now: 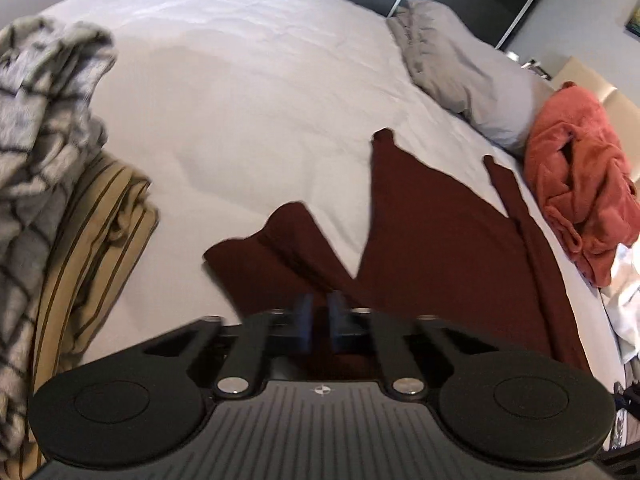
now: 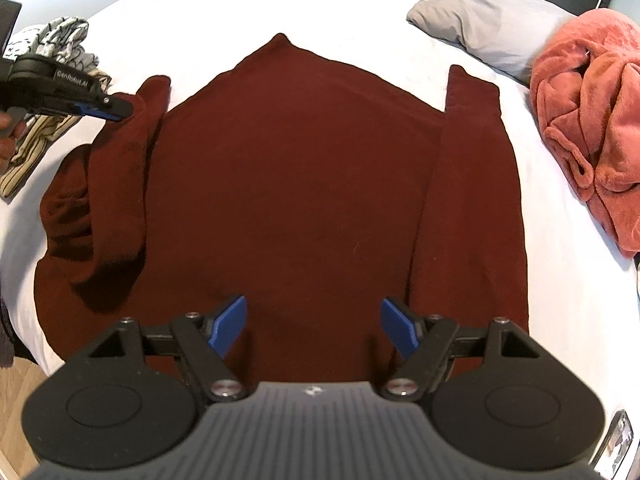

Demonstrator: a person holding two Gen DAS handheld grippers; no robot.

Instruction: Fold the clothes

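Note:
A dark maroon sweater point(image 2: 296, 184) lies flat on the white bed point(image 2: 240, 8), neck pointing away, with both sleeves folded in along the body. My left gripper point(image 1: 320, 314) is at the sweater's left sleeve point(image 1: 276, 248). Its blue pads sit close together on the sleeve's fabric near the cuff. In the right wrist view the left gripper point(image 2: 120, 111) reaches in from the left edge and touches that sleeve point(image 2: 120, 168). My right gripper point(image 2: 314, 322) hovers open over the sweater's near hem, with nothing between its fingers.
A grey patterned garment point(image 1: 44, 120) and a tan striped one point(image 1: 96, 232) lie piled at the left. A grey pillow point(image 1: 468, 72) and a crumpled salmon-pink fleece point(image 2: 592, 112) lie at the right. Wood floor point(image 2: 20, 380) shows by the near left corner of the bed.

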